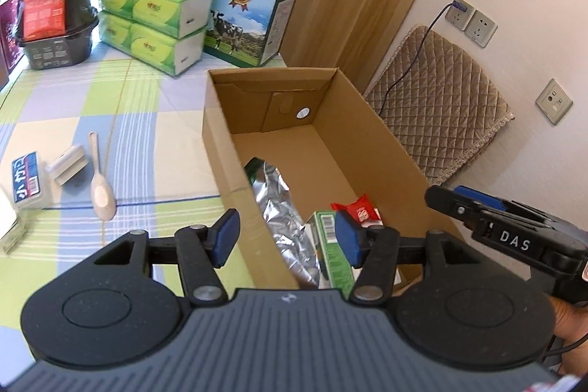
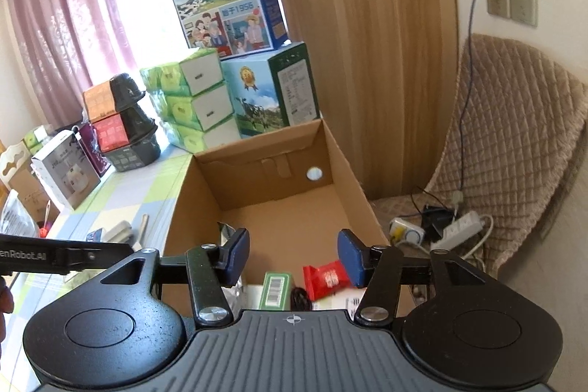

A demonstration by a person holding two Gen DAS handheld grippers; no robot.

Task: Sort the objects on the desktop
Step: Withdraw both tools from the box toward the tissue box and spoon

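— Both our grippers hang over the near end of the cardboard box point(image 1: 367, 120): left gripper point(image 1: 286, 234) spread wide and empty, right gripper point(image 2: 294, 254) likewise wide, gripping nothing.

— What's left for us on the checked cloth point(image 1: 147, 120)?

— Three things at the left edge of the left wrist view: a beige spoon point(image 1: 100, 177), a small white block point(image 1: 68, 164), and a blue-labelled case point(image 1: 25, 180).

— Which of us reaches?

— We judge the left; the spoon lies to its left and ahead, well apart from the box. Its long axis runs nearly up-down in frame, bowl toward us, handle pointing away. Closing across the handle seems simplest.
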